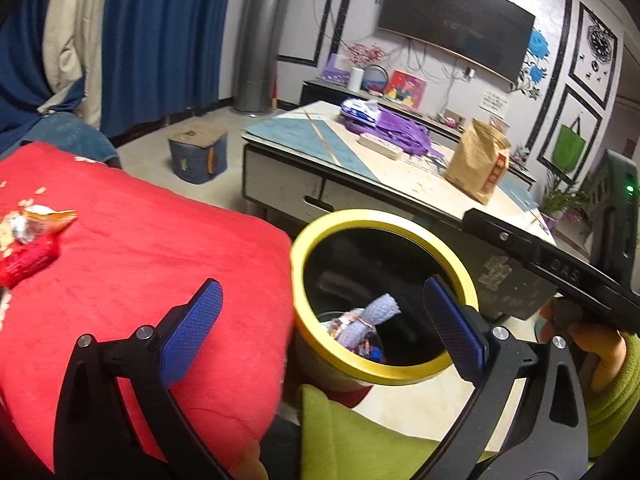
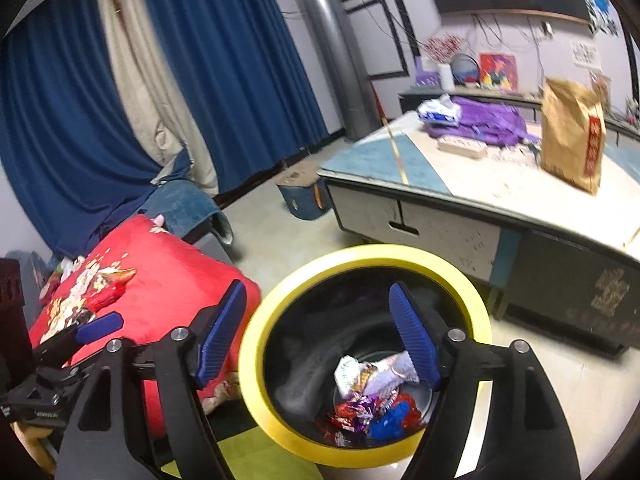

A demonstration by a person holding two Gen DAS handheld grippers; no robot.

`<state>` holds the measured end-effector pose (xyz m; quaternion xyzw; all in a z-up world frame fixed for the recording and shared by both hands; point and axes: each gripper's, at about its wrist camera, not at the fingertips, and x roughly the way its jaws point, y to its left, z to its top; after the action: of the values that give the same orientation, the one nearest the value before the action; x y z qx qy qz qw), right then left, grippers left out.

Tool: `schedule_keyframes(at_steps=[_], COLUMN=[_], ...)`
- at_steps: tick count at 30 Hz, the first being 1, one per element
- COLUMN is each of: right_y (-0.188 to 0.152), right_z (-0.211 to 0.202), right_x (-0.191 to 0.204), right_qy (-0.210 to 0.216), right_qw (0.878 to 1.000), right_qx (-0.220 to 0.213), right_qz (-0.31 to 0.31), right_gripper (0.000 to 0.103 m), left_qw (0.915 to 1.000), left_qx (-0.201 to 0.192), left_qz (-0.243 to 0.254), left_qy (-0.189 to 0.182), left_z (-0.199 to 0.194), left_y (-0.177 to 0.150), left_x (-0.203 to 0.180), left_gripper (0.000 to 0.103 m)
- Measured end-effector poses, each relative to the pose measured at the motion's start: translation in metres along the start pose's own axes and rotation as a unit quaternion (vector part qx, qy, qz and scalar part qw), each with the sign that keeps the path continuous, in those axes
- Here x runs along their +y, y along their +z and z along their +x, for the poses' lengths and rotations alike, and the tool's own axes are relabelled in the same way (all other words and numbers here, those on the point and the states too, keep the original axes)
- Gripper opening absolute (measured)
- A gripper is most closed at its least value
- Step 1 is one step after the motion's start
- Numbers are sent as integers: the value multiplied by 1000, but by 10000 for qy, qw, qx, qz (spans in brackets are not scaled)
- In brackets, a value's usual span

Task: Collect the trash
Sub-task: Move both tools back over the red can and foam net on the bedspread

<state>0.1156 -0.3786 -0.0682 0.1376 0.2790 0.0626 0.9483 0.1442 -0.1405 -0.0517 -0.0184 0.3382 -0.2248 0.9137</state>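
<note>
Trash bin [image 2: 256, 336], yellow-rimmed, stood upright on the floor, mouth up, just beside the red cushion's [image 1: 160, 248] near corner. Wrappers [image 2: 372, 408] piled at its bottom; a pale blue mesh sleeve [image 1: 370, 318] lay on top, long axis tilted up toward the coffee table [image 2: 500, 196]. Left gripper [image 1: 322, 328] jaws spread wide, nothing between them. Right gripper [image 2: 320, 336] jaws apart above the bin mouth, also empty. Orange and red wrappers [image 1: 34, 240] were lying at the cushion's far-left edge.
</note>
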Motion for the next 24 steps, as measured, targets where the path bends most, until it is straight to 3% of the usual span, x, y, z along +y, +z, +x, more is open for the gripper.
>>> schedule_keyframes(at_steps=[12, 24], right_y=[-1, 4], right_z=[-3, 11], right_x=[53, 107], right_qy=[434, 832], right_qw=[9974, 9924], right_qx=[25, 204], right_qz=[-574, -879], right_gripper=[78, 78], left_qw=[9961, 9838], left_qx=[-443, -955], left_qz=[-447, -750], left_qy=[618, 1320], left_z=[-36, -83], left_y=[6, 9], left_x=[44, 88], left_gripper=[92, 92])
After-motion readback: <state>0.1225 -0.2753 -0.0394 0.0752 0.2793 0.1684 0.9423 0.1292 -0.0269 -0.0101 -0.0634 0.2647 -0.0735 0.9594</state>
